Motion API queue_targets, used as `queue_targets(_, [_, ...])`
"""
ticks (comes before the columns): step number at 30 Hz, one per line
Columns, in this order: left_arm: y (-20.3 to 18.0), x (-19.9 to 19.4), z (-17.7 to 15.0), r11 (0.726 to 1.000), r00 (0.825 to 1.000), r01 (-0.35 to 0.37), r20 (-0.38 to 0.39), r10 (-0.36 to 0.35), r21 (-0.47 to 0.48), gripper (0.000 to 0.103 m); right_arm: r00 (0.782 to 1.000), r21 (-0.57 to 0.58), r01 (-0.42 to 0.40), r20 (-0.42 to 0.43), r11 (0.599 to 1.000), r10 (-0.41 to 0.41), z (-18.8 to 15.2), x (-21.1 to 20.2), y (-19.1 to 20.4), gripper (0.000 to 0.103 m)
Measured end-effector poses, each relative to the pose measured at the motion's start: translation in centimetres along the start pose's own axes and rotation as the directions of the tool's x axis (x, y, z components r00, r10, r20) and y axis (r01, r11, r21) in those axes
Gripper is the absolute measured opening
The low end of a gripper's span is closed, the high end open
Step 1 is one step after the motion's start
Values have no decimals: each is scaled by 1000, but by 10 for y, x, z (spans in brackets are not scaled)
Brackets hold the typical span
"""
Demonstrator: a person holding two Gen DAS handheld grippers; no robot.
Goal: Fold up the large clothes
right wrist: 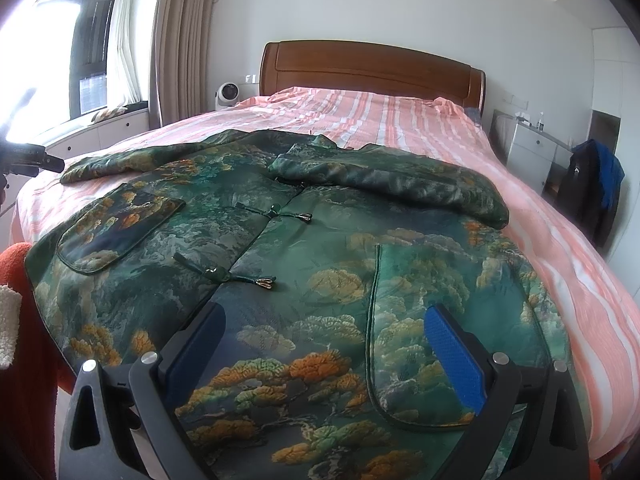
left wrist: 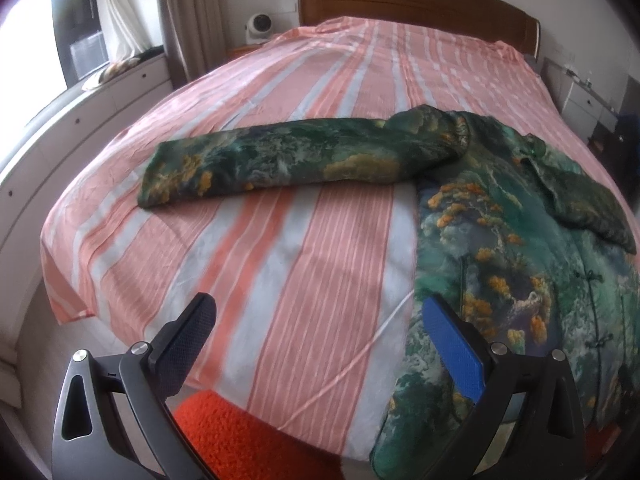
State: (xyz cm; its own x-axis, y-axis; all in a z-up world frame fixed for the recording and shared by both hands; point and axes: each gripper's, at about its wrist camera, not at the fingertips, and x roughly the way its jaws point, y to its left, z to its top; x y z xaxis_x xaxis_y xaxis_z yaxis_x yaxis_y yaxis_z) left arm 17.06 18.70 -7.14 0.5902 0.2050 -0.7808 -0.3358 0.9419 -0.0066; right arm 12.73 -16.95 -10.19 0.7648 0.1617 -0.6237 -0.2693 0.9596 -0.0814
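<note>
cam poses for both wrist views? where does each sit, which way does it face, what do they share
Left wrist: on the left gripper, at the bed's foot, facing the headboard; open fingers, left sleeve stretched out.
Right wrist: on the right gripper, over the jacket hem, facing the headboard; open fingers, orange sleeve at left.
Shared: jacket, striped bed, headboard, fan.

**Green brocade jacket spread front-up on the bed**

The jacket (right wrist: 304,264) is a padded green garment printed with orange and yellow trees. In the right wrist view it fills the centre and lower frame, lying flat with its front closed by knotted frog fastenings (right wrist: 276,212). Two patch pockets (right wrist: 116,228) show. One sleeve (left wrist: 280,160) stretches straight toward the left of the left wrist frame; the other sleeve (right wrist: 400,180) lies folded across the chest, centre right.
</note>
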Motion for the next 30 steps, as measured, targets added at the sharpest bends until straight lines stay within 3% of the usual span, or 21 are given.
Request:
queue_targets(15, [21, 8, 20, 994, 999, 34, -23, -36, -101, 103, 1000, -17, -4, -8, 1000, 4, -1, 2, 4, 99])
queue_targets(23, [30, 41, 13, 989, 993, 5, -118, -23, -150, 103, 1000, -10, -3, -2, 1000, 3, -1, 1, 3, 99])
queue_targets(25, [36, 43, 20, 985, 994, 19, -104, -38, -170, 103, 1000, -7, -3, 3, 1000, 3, -1, 0, 2, 99])
queue_targets(28, [59, 40, 41, 960, 995, 86, -29, -97, -268, 103, 1000, -7, -2, 0, 1000, 2, -2, 1, 1, 99])
queue_targets(30, [80, 49, 58, 923, 989, 139, 7, -146, -358, 103, 1000, -11, -3, -10, 1000, 3, -2, 2, 2, 99])
